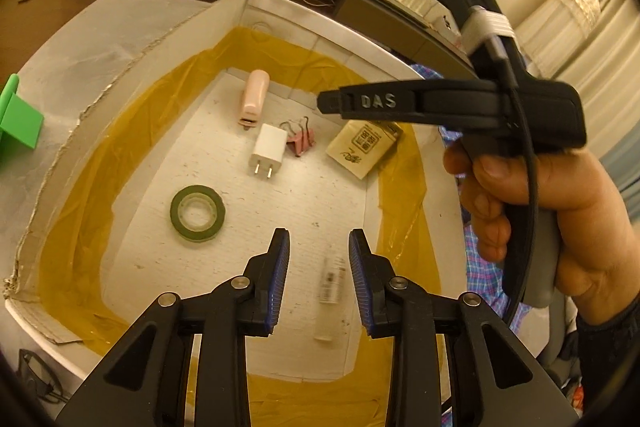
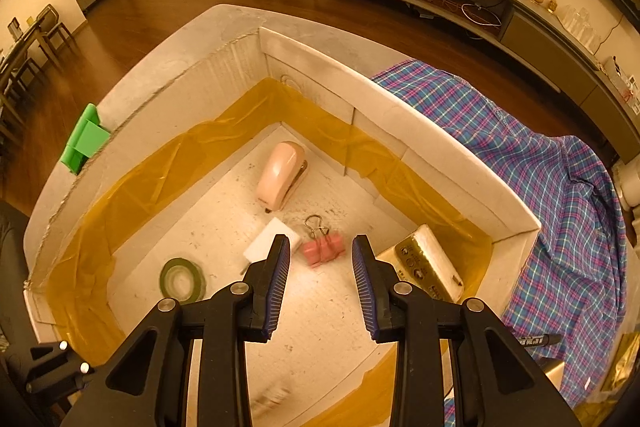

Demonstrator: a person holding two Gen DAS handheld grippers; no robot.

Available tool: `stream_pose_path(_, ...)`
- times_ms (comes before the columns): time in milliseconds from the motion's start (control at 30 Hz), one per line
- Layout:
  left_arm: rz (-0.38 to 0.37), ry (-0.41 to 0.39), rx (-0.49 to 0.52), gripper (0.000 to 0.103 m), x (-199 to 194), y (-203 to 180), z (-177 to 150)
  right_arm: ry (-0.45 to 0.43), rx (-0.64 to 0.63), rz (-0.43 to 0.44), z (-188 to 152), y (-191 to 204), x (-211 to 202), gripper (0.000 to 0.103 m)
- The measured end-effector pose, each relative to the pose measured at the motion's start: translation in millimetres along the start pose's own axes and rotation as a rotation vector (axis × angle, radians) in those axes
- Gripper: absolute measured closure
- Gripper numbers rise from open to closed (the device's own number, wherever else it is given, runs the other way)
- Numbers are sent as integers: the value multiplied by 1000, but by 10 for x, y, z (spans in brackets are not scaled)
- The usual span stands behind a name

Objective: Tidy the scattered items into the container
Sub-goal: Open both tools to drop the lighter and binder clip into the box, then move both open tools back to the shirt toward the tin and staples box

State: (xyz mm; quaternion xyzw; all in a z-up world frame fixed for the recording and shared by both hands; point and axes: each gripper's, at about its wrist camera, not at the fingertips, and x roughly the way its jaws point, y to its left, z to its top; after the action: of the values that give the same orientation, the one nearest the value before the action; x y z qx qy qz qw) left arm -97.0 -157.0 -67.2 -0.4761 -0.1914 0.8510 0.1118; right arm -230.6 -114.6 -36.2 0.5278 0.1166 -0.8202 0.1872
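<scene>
left view: my left tongs (image 1: 319, 281) hang over the box (image 1: 100, 99), jaws partway apart, gripping nothing.
tube: small clear tube (image 1: 331, 291) lies blurred on the box floor between and just below my tips, not touched by either pad; looks just let go, i reckon.
already in: green tape roll (image 1: 197, 213), white charger (image 1: 269, 150), pink binder clips (image 1: 301, 141), pink stapler (image 1: 253, 99), tan packet (image 1: 366, 147), all on the floor inside.
right hand: my right hand (image 1: 532, 203) w/ its tool sits at the right edge, above the packet.
right view: my right tongs (image 2: 322, 283) point down into the same box (image 2: 400, 123), jaws partway apart, empty.
under tips: binder clips (image 2: 323, 251) blurred on the floor b/w my fingers; charger (image 2: 272, 239) just left, partly hidden by the left finger; tape roll (image 2: 182, 277) further left.
outside: black marker (image 2: 538, 339) on the plaid cloth (image 2: 540, 155) beside the box, lower right.
step: drop-off phase, both tongs free.
next: prob. pull the right tongs out, swing over the wall to the marker, line jaws across its barrel.
</scene>
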Motion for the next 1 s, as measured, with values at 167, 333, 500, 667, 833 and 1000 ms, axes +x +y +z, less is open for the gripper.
stream_pose_path(167, 6, -12, 0, 71, -41, 0, -7, -20, 2, 34, -96, 50, -140, 68)
stream_pose_path(333, 21, -29, 6, 71, -86, -4, -20, -78, 3, 95, -227, 93, -382, 68)
stream_pose_path(500, 26, -46, 15, 71, -150, -55, -29, -167, -9, 166, -398, 131, -642, 68)
stream_pose_path(667, 41, -78, 45, 71, -243, -170, -37, -271, -42, 195, -658, 153, -943, 68)
stream_pose_path(833, 50, -128, 114, 71, -365, -371, -64, -359, -74, 202, -950, 107, -1206, 68)
stream_pose_path(1000, 12, -147, 166, 71, -420, -586, -98, -466, -46, 214, -1215, -57, -1532, 68)
